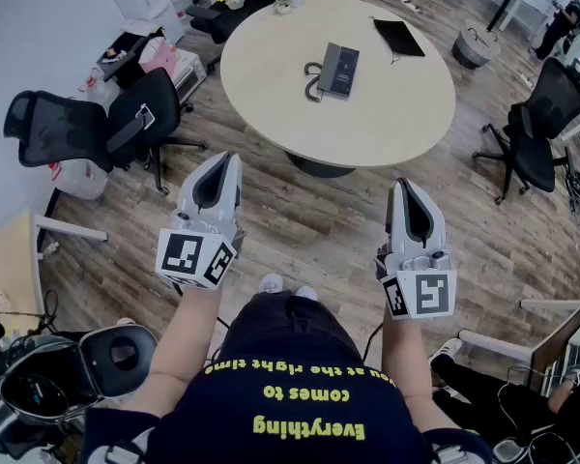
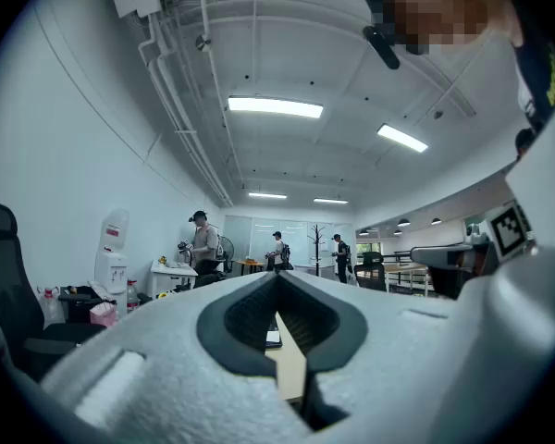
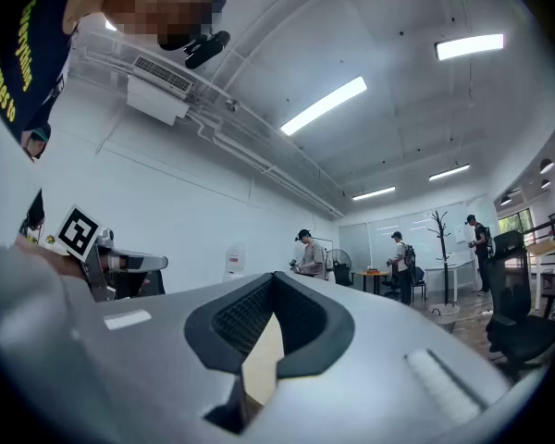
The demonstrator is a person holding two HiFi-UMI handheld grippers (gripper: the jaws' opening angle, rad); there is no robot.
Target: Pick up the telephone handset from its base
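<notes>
Beyond closed left gripper (image 1: 220,159) and right gripper (image 1: 404,186), telephone (image 1: 339,70) on round table (image 1: 271,80)

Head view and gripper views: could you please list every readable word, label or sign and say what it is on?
"Everything": shirt, yellow print, upside down in the head view.
"comes to": same shirt, next line.
"at the right time": same shirt, third line; the word before it is partly hidden.
Square markers: patterns only, no letters.
Water dispenser label: too small to read.
Telephone: no legible print.
</notes>
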